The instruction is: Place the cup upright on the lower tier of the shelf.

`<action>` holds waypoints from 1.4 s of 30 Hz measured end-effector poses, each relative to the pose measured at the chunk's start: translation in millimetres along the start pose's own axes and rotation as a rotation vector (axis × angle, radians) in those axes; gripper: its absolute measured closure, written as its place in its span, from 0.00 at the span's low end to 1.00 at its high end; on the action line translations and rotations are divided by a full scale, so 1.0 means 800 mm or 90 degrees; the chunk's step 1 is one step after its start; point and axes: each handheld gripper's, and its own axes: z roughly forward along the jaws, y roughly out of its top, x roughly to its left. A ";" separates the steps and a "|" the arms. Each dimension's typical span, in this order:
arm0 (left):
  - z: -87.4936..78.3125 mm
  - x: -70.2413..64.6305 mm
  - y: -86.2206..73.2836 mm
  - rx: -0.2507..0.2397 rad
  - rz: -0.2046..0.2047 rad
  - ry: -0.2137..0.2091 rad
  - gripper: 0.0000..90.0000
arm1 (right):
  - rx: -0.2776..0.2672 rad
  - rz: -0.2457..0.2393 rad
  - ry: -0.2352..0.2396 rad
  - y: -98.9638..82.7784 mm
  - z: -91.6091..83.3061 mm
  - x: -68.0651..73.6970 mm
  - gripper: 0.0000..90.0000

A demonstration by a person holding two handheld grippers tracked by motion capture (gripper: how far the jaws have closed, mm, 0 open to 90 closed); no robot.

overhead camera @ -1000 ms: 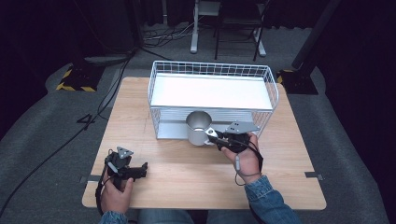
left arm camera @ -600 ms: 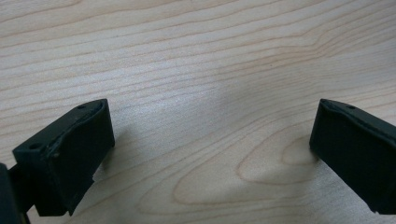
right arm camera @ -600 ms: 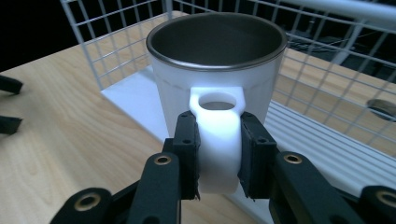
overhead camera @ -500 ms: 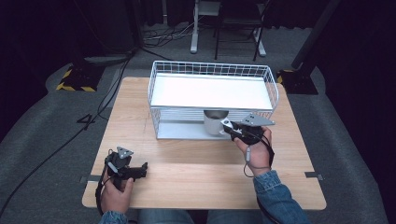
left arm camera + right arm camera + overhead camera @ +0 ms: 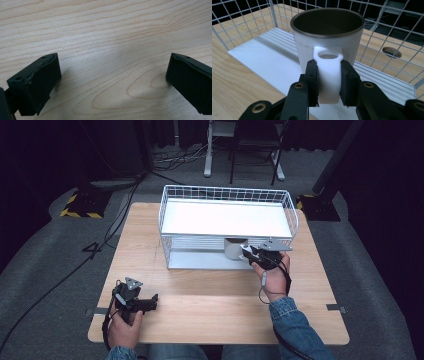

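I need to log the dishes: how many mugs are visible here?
1. The mug is held by its handle in the right gripper, inside the lower level of the wire rack. None other is visible.

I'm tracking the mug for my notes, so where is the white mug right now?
The white mug sits upright under the top shelf of the wire rack, at its open front, right of centre in the high view, with the right tool clamped on its handle.

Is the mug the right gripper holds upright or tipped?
Upright. The mug shows its open rim on top, handle clamped by the right gripper at the wire rack's lower shelf.
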 end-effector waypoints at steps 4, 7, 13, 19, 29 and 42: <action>0.000 0.000 0.000 0.000 0.000 0.000 0.00 | 0.004 0.008 -0.002 -0.005 0.007 -0.002 0.80; 0.000 0.000 0.000 0.000 0.000 0.000 0.00 | 0.007 0.012 -0.002 -0.010 0.012 -0.003 0.80; 0.000 0.000 0.000 0.000 0.000 0.000 0.00 | 0.010 0.016 -0.003 -0.013 0.013 -0.004 0.79; 0.000 0.000 0.000 0.000 0.000 0.000 0.00 | 0.028 0.014 -0.001 -0.013 0.012 -0.005 0.79; 0.000 0.000 0.000 0.001 0.000 0.000 0.00 | 0.040 0.015 -0.015 -0.018 0.011 -0.005 0.78; 0.000 0.000 0.000 0.000 -0.001 0.000 0.00 | 0.041 0.023 -0.008 -0.018 0.010 -0.006 0.65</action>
